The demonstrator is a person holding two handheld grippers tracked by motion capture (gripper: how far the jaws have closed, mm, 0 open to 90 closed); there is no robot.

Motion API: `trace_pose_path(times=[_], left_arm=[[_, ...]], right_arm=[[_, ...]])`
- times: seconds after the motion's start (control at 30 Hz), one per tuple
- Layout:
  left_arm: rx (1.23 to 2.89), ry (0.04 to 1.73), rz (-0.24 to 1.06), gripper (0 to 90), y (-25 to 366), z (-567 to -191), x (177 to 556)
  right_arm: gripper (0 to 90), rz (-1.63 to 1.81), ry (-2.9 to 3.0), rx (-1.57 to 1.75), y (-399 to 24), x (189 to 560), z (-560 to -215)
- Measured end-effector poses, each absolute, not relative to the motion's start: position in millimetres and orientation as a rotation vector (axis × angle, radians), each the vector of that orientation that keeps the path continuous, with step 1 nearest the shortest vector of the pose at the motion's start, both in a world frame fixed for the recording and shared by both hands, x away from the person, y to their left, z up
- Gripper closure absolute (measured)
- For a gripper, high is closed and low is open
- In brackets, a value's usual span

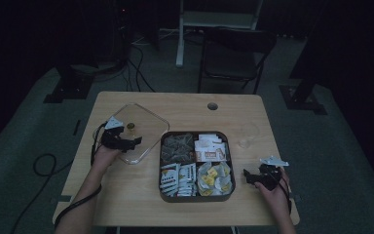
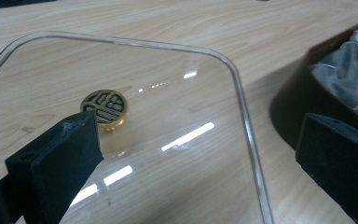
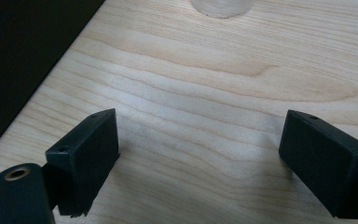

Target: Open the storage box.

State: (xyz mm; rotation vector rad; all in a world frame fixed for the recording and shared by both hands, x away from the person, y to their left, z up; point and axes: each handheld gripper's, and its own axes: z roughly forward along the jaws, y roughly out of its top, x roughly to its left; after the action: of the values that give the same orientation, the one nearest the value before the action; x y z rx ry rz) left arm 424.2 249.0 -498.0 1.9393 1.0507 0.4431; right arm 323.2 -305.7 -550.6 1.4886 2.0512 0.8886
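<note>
A clear lid (image 2: 168, 116) with a gold knob (image 2: 105, 108) lies flat on the table (image 1: 185, 105). The left tool (image 2: 196, 154) hovers above it, jaws wide apart and empty. The right tool (image 3: 200, 163) is likewise apart.

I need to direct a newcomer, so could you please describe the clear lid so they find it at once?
Start at the dark compartmented box in the middle of the wooden table. Just left of it lies the clear lid, flat on the wood. It alone is transparent, with a small gold knob.
</note>
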Motion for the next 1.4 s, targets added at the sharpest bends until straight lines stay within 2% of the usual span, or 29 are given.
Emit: trace_pose_path(times=[0.63, 1.4], left_arm=[[2.028, 0.75, 0.356, 0.8, 239.9, -505.3, 382.2], [2.157, 0.544, 0.184, 0.8, 211.9, -524.4, 327.8]], right_arm=[[11.3, 0.888, 2.051, 1.489, -305.7, 323.2, -550.6], [11.3, 0.889, 2.051, 1.488, -305.7, 323.2, -550.6]])
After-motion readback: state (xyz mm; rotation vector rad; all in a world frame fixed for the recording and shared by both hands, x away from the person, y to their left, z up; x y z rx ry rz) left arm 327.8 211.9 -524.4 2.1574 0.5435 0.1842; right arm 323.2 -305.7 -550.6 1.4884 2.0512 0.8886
